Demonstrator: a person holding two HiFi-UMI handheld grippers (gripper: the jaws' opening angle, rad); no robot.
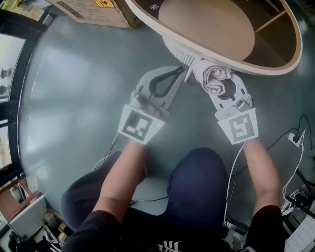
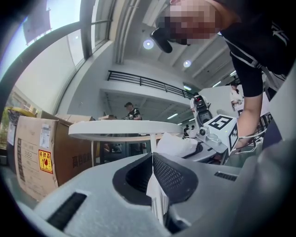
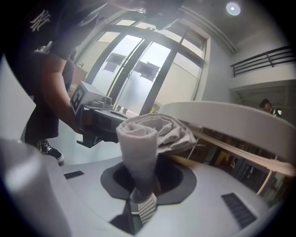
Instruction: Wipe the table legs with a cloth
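A round table with a white rim (image 1: 290,61) and a tan top fills the top of the head view. Its thin white leg (image 1: 188,74) comes down between my two grippers. My right gripper (image 1: 210,78) is shut on a rolled grey-white cloth (image 1: 214,78), which is right beside the leg under the rim. In the right gripper view the cloth (image 3: 149,134) bulges out of the jaws and hides their tips. My left gripper (image 1: 180,71) is shut and empty, its tip just left of the leg. The left gripper view shows the leg (image 2: 151,144) straight ahead and the cloth (image 2: 178,144) to its right.
A cardboard box (image 1: 98,11) stands on the grey floor left of the table, also in the left gripper view as the box (image 2: 39,157). Cables (image 1: 295,142) lie on the floor at the right. My knees are directly below the grippers.
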